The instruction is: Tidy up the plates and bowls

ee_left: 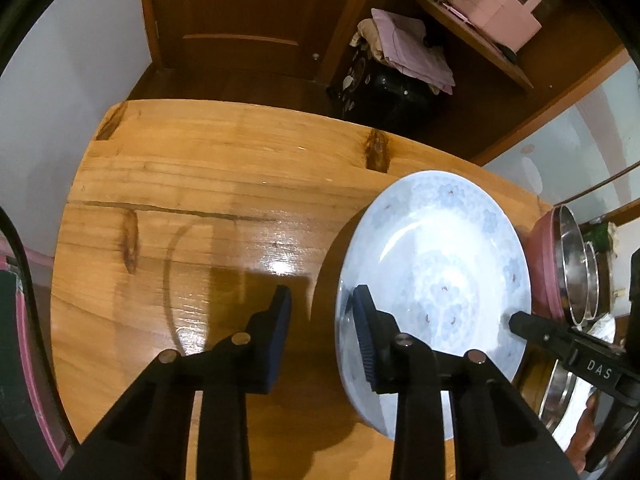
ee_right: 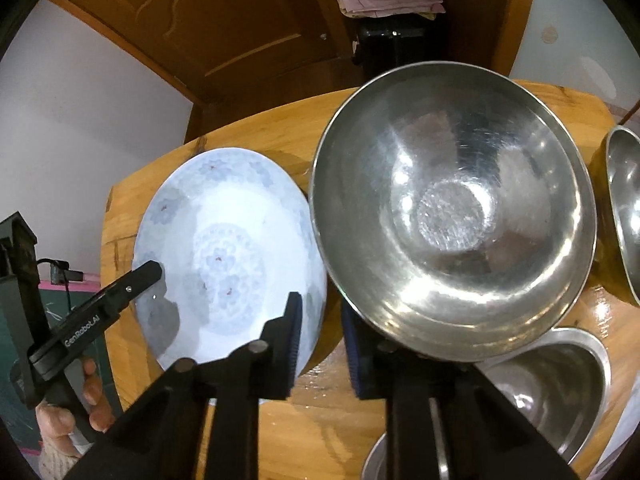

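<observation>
A pale blue flowered plate [ee_left: 436,280] lies on the wooden table [ee_left: 200,184]; it also shows in the right wrist view [ee_right: 224,256]. My left gripper [ee_left: 320,304] is open, its right finger [ee_left: 366,332] over the plate's left rim, its left finger over bare wood. My right gripper [ee_right: 320,320] is open just left of a large steel bowl [ee_right: 452,216] whose rim overlaps the right finger; whether it touches is unclear. The right gripper's tip [ee_left: 528,326] reaches the plate's right edge in the left wrist view.
More steel bowls stand right [ee_right: 624,216] and front right [ee_right: 552,384] of the big bowl. A pink pot with a steel insert [ee_left: 560,264] stands right of the plate. A door, a black stool with folded cloth [ee_left: 404,52] and shelves lie beyond the table.
</observation>
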Motion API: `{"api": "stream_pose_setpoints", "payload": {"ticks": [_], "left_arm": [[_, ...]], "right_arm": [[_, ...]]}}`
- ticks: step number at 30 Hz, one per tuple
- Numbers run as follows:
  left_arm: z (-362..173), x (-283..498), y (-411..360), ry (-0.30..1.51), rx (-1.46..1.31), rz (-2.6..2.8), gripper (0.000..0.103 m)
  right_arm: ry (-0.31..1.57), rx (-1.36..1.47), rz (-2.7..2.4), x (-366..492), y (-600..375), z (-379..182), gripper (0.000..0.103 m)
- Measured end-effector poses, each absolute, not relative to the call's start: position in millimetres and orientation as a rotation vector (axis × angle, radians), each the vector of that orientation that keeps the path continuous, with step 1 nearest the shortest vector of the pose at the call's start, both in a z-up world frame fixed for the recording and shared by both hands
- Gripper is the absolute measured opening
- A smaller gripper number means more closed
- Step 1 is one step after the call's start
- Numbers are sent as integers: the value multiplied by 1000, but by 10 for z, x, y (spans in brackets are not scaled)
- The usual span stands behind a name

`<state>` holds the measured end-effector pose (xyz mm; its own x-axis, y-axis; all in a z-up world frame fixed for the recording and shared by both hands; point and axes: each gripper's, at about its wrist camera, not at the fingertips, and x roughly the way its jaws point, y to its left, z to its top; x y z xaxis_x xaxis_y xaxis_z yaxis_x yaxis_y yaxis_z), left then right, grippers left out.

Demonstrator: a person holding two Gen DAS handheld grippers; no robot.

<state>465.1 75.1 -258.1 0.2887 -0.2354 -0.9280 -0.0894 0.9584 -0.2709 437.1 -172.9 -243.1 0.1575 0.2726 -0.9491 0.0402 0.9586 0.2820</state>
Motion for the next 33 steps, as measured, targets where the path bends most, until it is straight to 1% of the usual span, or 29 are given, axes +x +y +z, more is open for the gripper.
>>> {"api": "stream_pose_setpoints", "payload": {"ticks": [1, 2, 3, 4, 7, 12, 17, 25, 33], "left_arm": [[-2575, 4646, 739, 1279, -289, -103, 22], [-2566, 4639, 719, 1280, -288, -111, 19], [-2560, 4635, 703, 1281, -286, -116, 12], [-2552, 4630, 677, 1285, -281, -119, 8], [-2536, 4600, 628, 1295, -236, -105, 8], [-2522, 4492, 729, 1324, -301, -99, 8], [-2368, 4281, 756, 1312, -312, -98, 8], [-1846, 3754, 744, 1273, -313, -112, 8], [-1192, 2906, 739, 1227, -301, -132, 8]], "right_arm": [[1405, 256, 169, 4381, -1698, -2437, 11], [1403, 239, 171, 4384, -1680, -2438, 7], [1400, 227, 176, 4387, -1654, -2437, 7], [1397, 220, 174, 4383, -1638, -2433, 7], [1383, 190, 165, 4374, -1598, -2420, 7], [1388, 195, 198, 4314, -1617, -2383, 7], [1383, 180, 224, 4186, -1588, -2258, 7], [1347, 175, 271, 3781, -1565, -1872, 7], [1299, 172, 307, 2985, -1591, -1329, 7]]}}
